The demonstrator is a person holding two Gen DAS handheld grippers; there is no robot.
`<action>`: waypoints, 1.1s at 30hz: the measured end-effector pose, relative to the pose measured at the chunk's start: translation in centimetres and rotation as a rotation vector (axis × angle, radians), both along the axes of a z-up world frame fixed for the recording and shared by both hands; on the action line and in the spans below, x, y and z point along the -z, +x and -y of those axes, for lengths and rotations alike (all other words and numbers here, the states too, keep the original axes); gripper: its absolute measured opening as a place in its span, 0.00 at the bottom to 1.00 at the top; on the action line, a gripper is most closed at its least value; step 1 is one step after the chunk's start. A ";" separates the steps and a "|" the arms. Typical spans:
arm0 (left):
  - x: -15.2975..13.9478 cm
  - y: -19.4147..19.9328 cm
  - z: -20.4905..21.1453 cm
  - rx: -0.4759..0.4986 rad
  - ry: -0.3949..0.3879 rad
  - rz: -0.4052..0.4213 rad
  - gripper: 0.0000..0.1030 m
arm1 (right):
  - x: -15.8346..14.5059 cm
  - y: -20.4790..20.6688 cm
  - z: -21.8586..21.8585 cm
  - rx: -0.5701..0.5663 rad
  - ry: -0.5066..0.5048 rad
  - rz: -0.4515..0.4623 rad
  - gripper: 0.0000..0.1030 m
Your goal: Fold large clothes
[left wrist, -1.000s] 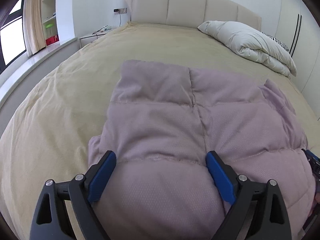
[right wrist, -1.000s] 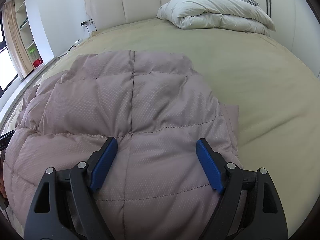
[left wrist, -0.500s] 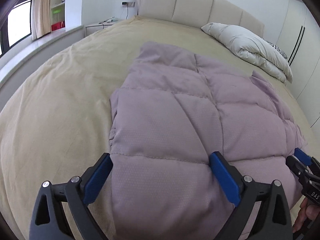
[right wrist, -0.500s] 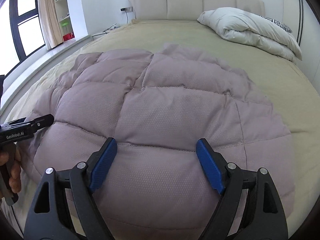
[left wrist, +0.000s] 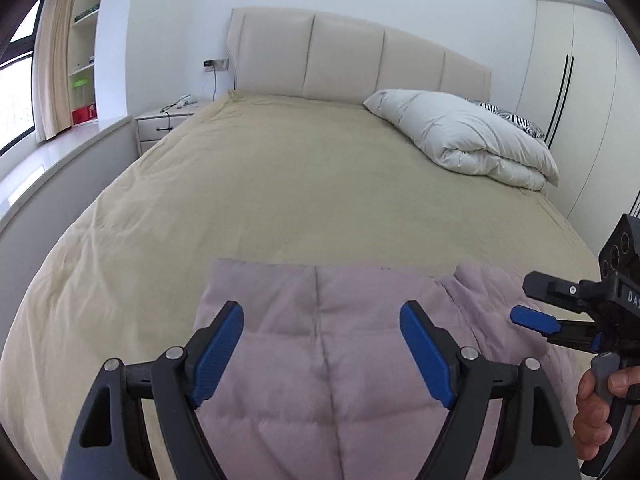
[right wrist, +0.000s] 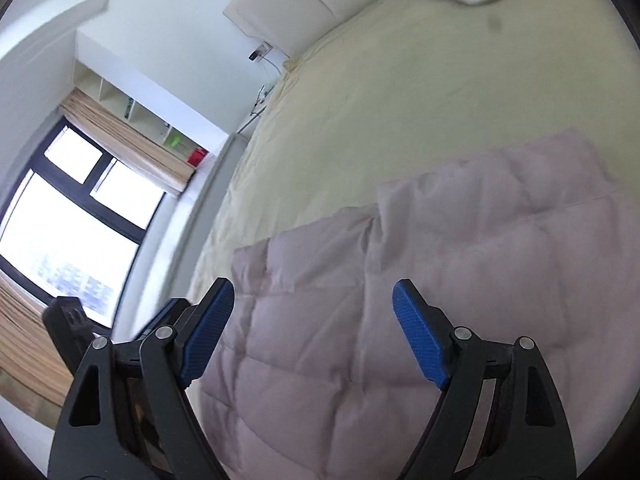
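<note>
- Quilted jacket [left wrist: 320, 360]: mauve, puffy, near foot of bed [left wrist: 280, 184]; likely light, soft, slippery; grasp at hem edges.
- Left gripper [left wrist: 322, 354], right gripper [right wrist: 312, 334]: both spread wide, empty.

Bright, even daylight from the window [right wrist: 68, 216], which is blown out white. Soft shadows only. Left view sharp; right view tilted, motion-blurred. Heavy fisheye bending, dark vignette at corners.

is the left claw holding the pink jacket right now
No, the left claw is open above the pink jacket with nothing between its fingers.
</note>
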State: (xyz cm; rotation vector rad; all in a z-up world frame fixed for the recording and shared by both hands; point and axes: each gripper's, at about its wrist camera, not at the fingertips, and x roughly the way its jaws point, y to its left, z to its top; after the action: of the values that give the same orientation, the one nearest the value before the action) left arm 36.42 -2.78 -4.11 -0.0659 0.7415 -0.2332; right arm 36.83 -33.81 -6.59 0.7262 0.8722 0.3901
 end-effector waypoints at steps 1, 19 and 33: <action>0.9 1.4 0.4 0.004 0.002 -0.021 0.80 | 0.8 1.5 0.1 -0.003 0.052 -0.014 0.79; 9.2 8.3 -5.9 -0.110 0.023 -0.260 0.87 | 8.8 5.7 16.9 0.249 0.220 -0.091 0.58; 7.0 -5.7 -18.3 -0.043 -0.435 -0.301 0.91 | 7.1 -10.4 26.7 0.295 -0.046 -0.127 0.78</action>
State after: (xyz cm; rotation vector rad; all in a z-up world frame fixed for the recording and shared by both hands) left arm 30.77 15.53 -11.10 -0.5385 0.9776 -0.3452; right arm 26.38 -60.51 -13.72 0.8298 0.8748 0.0615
